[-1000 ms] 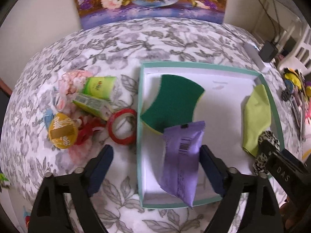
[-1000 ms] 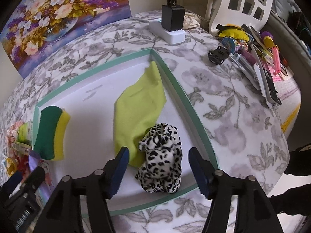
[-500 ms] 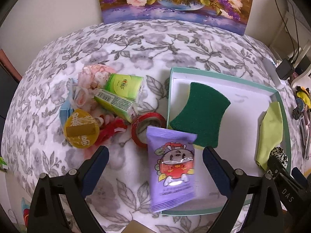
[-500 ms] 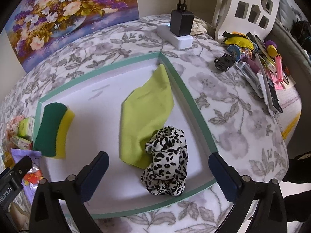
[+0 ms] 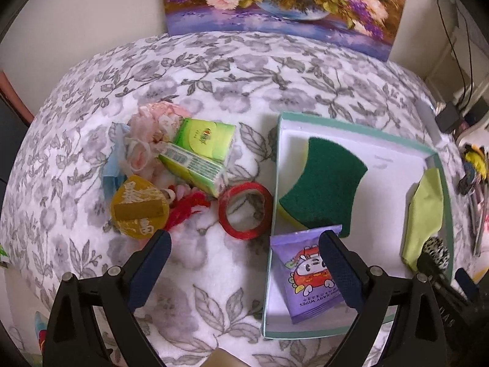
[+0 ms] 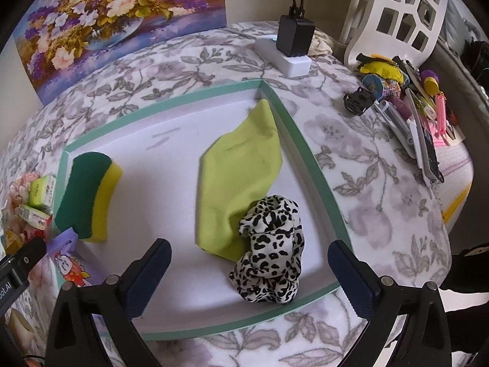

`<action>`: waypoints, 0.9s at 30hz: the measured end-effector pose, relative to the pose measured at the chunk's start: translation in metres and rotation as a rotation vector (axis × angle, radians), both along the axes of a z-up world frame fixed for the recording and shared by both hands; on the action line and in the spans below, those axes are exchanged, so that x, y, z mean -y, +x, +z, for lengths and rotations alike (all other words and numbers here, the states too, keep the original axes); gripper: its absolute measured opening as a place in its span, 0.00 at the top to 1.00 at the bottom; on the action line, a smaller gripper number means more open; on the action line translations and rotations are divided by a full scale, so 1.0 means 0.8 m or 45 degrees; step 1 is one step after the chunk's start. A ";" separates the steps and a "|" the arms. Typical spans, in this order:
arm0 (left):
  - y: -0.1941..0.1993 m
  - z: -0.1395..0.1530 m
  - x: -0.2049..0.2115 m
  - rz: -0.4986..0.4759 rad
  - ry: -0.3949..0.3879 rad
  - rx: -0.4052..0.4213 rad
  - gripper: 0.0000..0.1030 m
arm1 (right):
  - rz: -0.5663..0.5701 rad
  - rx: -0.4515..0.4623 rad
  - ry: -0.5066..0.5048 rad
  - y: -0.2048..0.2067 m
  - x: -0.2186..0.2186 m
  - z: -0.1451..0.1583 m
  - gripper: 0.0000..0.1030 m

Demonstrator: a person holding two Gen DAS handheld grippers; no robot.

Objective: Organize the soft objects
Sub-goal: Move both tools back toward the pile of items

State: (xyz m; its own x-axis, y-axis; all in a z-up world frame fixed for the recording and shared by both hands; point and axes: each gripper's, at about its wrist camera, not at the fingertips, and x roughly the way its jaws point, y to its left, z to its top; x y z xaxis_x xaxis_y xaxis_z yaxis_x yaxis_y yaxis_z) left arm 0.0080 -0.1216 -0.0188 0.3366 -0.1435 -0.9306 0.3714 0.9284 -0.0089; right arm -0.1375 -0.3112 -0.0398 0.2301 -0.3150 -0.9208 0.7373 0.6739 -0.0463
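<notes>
Both grippers hang wide open and empty, the right gripper (image 6: 249,270) just above the spotted scrunchie (image 6: 269,249) lying loose in the tray (image 6: 171,99), the left gripper (image 5: 244,261) beside the wipes packet (image 5: 308,275), presumably freed for the pile ahead.

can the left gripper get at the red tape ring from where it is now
Probably yes. The left gripper has open, empty jaws, and the red tape ring lies flat on the floral cloth just ahead, uncovered, with the teal-rimmed tray close beside it.
</notes>
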 end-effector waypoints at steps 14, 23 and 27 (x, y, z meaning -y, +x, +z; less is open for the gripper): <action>0.074 0.028 -0.126 0.349 -0.003 0.060 0.06 | 0.241 0.073 -0.041 0.063 -0.092 0.038 0.00; 0.103 0.023 -0.184 0.467 -0.038 0.035 0.06 | 0.397 0.074 -0.036 0.114 -0.165 0.039 0.00; 0.111 0.019 -0.200 0.495 -0.087 0.006 0.06 | 0.417 0.080 0.000 0.126 -0.181 0.033 0.00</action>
